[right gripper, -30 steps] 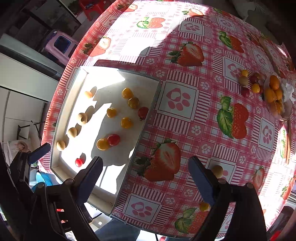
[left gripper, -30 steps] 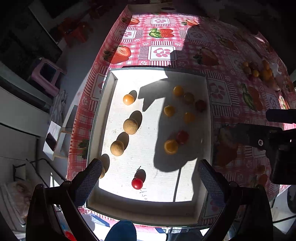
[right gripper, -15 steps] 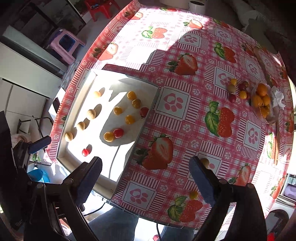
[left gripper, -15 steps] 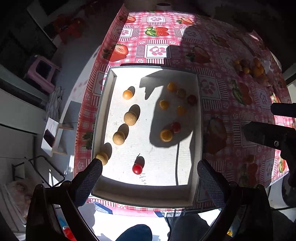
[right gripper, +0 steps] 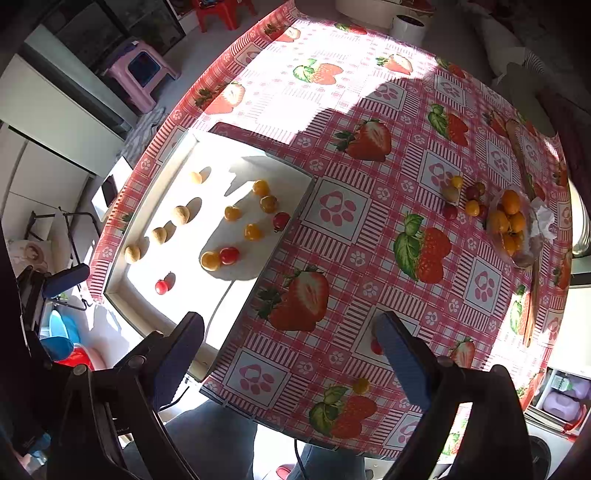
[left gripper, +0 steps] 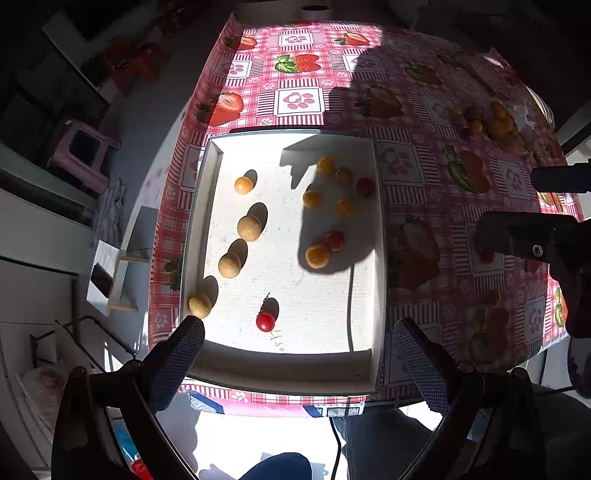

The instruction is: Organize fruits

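A white tray [left gripper: 288, 363] [right gripper: 118, 280] lies on the strawberry tablecloth and holds several small fruits: tan round ones [left gripper: 249, 228], yellow and orange ones [left gripper: 317, 256] and red tomatoes [left gripper: 265, 321] [right gripper: 161, 287]. More loose fruits [right gripper: 465, 199] and a bag of orange fruits [right gripper: 508, 221] lie at the table's far right. A yellow fruit [right gripper: 361, 385] and a red one [right gripper: 376, 347] lie near the front edge. My left gripper [left gripper: 295, 354] is open and empty, high above the tray's near edge. My right gripper [right gripper: 288, 354] is open and empty, high above the table.
A pink stool [right gripper: 142, 70] and red chair [right gripper: 221, 11] stand on the floor beyond the table. A white pot [right gripper: 410, 26] sits at the far edge. The right gripper shows in the left wrist view [left gripper: 546, 236]. A cable [right gripper: 218, 306] crosses the tray.
Both grippers have risen and pulled back from the table, so the tray and cloth look smaller. Both stay open and empty. No fruit has moved.
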Action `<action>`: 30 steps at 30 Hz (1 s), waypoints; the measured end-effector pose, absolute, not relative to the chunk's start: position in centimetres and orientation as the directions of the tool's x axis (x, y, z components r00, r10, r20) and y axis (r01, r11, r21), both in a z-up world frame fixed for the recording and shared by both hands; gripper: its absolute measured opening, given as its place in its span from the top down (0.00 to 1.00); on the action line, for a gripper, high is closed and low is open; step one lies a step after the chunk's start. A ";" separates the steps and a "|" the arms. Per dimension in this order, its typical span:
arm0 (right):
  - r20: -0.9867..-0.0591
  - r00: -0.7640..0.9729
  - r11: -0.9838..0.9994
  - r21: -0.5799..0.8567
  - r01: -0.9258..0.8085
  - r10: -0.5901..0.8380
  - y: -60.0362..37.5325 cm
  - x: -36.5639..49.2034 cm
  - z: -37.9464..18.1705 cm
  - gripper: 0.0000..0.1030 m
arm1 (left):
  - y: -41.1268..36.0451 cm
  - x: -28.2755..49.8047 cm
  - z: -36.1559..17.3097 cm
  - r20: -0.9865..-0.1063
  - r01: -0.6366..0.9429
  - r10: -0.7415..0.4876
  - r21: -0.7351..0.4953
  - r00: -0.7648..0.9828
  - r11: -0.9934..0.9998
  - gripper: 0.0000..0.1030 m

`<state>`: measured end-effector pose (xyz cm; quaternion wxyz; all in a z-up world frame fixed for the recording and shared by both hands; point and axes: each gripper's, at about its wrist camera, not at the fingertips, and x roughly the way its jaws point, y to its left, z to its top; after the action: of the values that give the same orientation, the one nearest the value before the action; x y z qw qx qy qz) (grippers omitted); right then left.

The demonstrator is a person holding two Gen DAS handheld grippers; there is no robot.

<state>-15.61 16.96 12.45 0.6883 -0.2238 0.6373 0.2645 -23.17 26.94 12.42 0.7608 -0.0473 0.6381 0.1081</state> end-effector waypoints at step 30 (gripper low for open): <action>-0.998 0.043 0.727 0.004 -0.686 0.047 17.9 -16.4 11.8 0.07 | 26.4 -23.0 12.7 -0.977 -0.208 0.126 0.089 0.170 0.974 0.00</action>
<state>-16.38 17.88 11.81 0.6772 -0.2512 0.6364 0.2707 -23.02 26.41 12.74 0.7642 -0.0325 0.6349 0.1093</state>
